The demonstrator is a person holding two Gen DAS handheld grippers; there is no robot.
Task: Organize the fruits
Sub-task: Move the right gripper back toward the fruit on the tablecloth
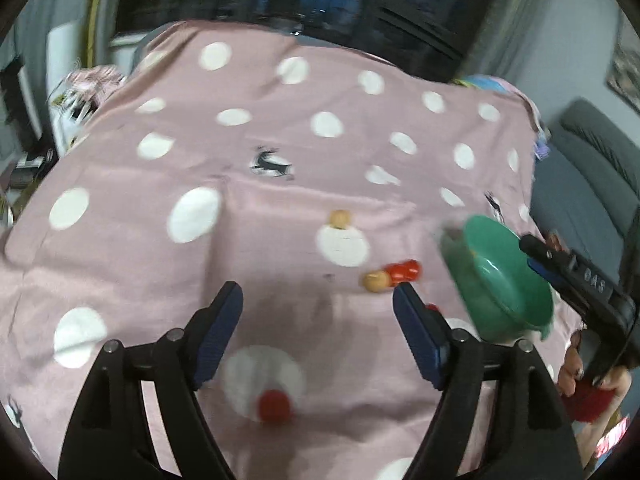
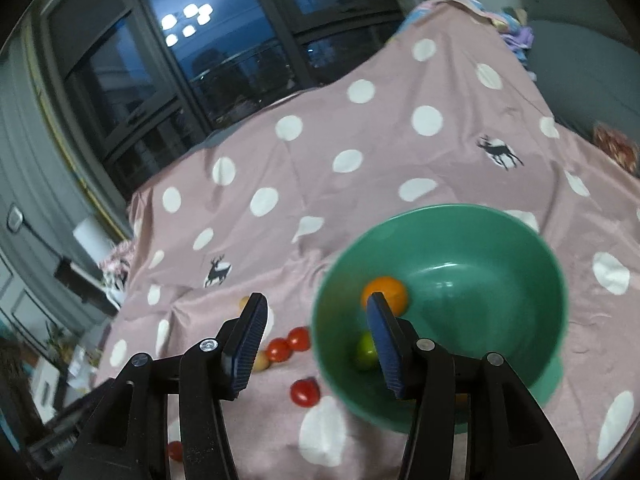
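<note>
A green bowl (image 2: pixel 480 248) stands on the pink dotted cloth and holds an orange fruit (image 2: pixel 390 290) and a green fruit (image 2: pixel 366 350). My right gripper (image 2: pixel 316 332) is open and empty just above the bowl's near rim. Red tomatoes (image 2: pixel 288 344) and a beige fruit (image 2: pixel 262 362) lie left of the bowl, with another tomato (image 2: pixel 305 392) nearer. My left gripper (image 1: pixel 318 312) is open and empty above the cloth. In its view, a red fruit (image 1: pixel 274 406) lies below it, red fruits (image 1: pixel 404 270) and beige fruits (image 1: pixel 376 280) ahead, and the bowl (image 1: pixel 504 276) at right.
The cloth (image 1: pixel 240 208) covers a table with a far edge by dark windows (image 2: pixel 224 60). A grey sofa (image 1: pixel 592 184) stands to the right. The right gripper body (image 1: pixel 580 280) and a hand are at the left view's right edge. Clutter lies at far left (image 1: pixel 84 92).
</note>
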